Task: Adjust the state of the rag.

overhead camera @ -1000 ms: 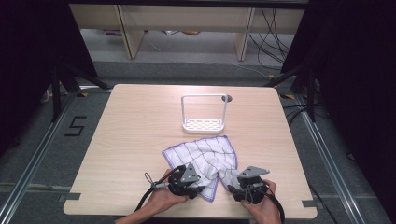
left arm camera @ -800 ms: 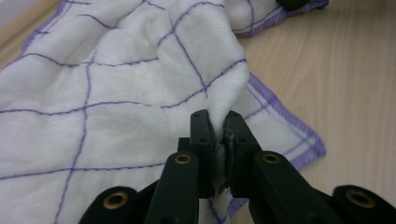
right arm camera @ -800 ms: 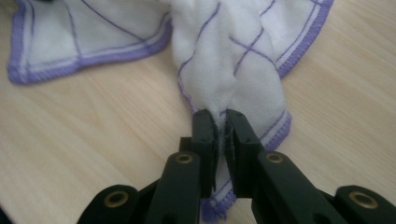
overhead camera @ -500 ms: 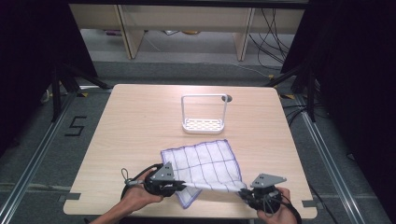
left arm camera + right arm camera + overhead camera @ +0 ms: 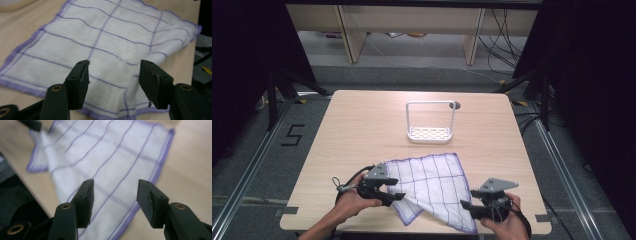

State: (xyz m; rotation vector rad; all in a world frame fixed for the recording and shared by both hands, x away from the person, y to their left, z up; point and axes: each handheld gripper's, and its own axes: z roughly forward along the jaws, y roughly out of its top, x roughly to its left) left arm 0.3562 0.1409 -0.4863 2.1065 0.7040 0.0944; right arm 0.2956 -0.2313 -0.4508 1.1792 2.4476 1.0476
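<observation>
Both tools have just let go. The left tool [image 5: 398,196] and the right tool [image 5: 466,206] have been opening and now stand spread, nothing pinched, each backed off a near corner. The cloth [image 5: 432,182], bunched a second ago, lies spread on the near desk [image 5: 362,125]. Farther off stands the white rack [image 5: 430,122], apart. The spreading looks finished.

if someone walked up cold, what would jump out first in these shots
The white cloth with purple grid lines, spread at the table's near edge with one near corner folded under. The left gripper and right gripper flank it, jaws just opened and clear of the fabric. Behind it stands a white wire-handled rack near the table's middle.
</observation>
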